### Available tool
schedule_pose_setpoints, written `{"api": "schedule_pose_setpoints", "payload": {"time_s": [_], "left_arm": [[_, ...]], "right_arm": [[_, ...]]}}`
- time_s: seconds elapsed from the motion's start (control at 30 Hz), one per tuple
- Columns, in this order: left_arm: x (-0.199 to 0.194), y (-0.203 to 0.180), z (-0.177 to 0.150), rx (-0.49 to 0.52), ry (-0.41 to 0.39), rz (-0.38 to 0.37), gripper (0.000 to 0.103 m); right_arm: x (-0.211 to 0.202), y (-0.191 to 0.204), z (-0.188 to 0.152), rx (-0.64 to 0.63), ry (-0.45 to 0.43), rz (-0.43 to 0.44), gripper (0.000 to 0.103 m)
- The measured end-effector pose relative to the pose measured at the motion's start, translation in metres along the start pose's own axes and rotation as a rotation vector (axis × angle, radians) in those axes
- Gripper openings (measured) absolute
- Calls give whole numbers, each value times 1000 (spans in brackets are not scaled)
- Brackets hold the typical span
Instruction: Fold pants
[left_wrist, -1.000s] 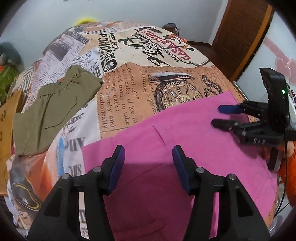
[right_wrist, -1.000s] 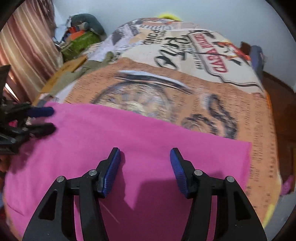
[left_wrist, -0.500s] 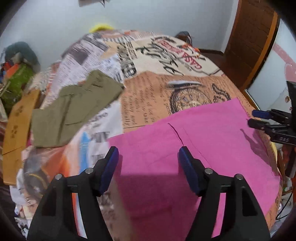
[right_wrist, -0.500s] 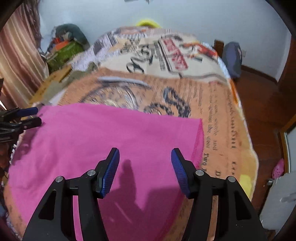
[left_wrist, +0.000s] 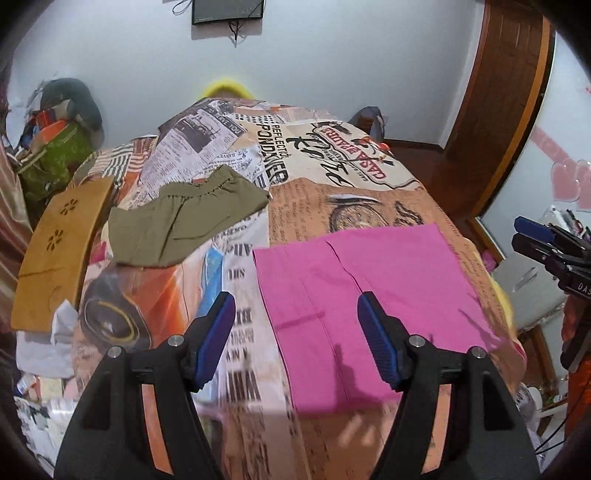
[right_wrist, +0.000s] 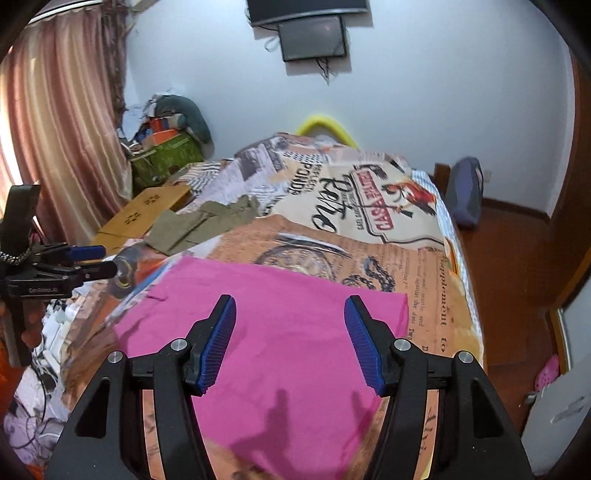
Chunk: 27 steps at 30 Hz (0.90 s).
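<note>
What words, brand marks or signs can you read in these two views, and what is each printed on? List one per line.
"PONDKIER": bedspread, black capitals, in the left wrist view.
"REFLECTIO": bedspread, beside it, cut off.
"Supplement to": bedspread, right edge.
"DAS": right gripper, cut off.
Red banner: upside down, not surely readable.
Newspaper columns, left gripper label: too small.

Printed bedspread (left_wrist: 332, 206) bare beyond the pink pants (left_wrist: 365, 280), toward the far wall. Olive shorts (left_wrist: 184, 225) and cardboard (left_wrist: 55, 254) on the left half, well apart from the pants. Clutter pile (right_wrist: 166, 147) in the left corner. Open floor (right_wrist: 517, 251) to the right. Both tongs, left (left_wrist: 295, 339) and right (right_wrist: 290, 343), spread wide above the pants, nothing between them.
</note>
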<state>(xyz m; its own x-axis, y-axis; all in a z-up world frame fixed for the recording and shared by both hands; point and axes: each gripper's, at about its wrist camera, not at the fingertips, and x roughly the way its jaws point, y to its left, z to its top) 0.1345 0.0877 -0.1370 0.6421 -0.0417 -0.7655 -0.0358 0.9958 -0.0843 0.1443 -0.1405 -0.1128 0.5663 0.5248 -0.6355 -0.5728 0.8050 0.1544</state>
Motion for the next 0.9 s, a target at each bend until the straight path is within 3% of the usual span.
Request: {"api": "schedule_pose_setpoints", "payload": {"time_s": [0.3, 0.47, 0.6, 0.67, 0.77, 0.87, 0.9], "left_arm": [[-4, -6, -48, -85, 69, -105, 68], [9, -15, -75, -138, 151, -163, 68], [19, -17, -87, -196, 211, -249, 68], [21, -19, -90, -212, 211, -257, 69], [25, -21, -90, -238, 215, -271, 73], [31, -17, -88, -297, 216, -308, 79], [34, -16, -87, -321, 215, -322, 85]], "right_arm": [[5, 35, -26, -22, 15, 36, 57], [21, 49, -43, -36, 51, 50, 57], [34, 52, -55, -24, 75, 61, 57], [41, 51, -60, -25, 86, 43, 57], [52, 49, -67, -40, 110, -3, 57], [63, 41, -74, -24, 148, 6, 57], [65, 41, -76, -21, 158, 11, 57]]}}
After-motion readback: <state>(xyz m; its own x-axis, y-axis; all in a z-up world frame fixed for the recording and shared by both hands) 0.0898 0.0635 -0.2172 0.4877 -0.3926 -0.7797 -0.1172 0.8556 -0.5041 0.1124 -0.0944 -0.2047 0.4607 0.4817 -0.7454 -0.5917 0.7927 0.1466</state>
